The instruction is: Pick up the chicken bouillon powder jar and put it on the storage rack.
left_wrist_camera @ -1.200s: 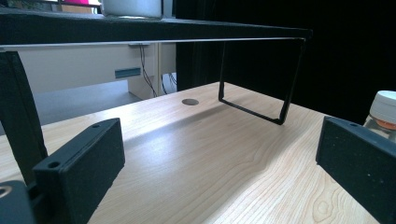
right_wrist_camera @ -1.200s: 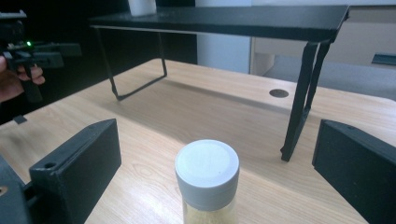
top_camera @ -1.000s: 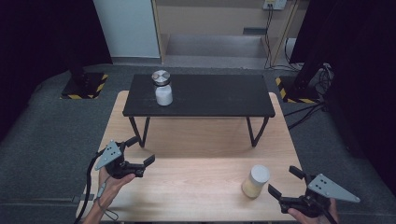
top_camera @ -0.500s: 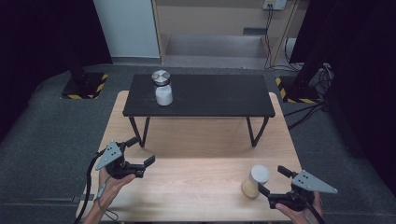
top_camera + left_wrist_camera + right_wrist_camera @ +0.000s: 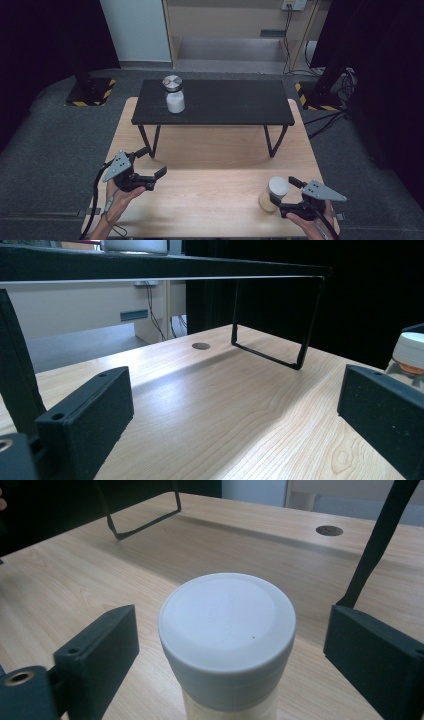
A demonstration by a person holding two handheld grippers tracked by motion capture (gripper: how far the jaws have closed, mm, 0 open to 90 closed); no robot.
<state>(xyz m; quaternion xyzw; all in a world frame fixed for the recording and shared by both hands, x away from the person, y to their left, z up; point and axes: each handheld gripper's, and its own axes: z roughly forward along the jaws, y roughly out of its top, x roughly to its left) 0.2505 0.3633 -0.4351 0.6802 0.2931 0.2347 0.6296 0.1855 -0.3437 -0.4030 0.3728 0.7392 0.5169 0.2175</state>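
Fingers (image 5: 95, 655) of my right gripper (image 5: 287, 195) are closing in around the white-lidded jar (image 5: 227, 645), not yet touching it, near the table's (image 5: 210, 200) front right. My left gripper (image 5: 150, 177) is hovering spread, empty. From above I'm also seeing a second jar (image 5: 174, 94) on the black bench (image 5: 235, 102).

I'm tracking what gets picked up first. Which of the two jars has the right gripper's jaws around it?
The white-lidded jar on the wooden table near the person, between the right gripper's closing jaws, untouched. The silver-lidded jar stands on the black shelf.
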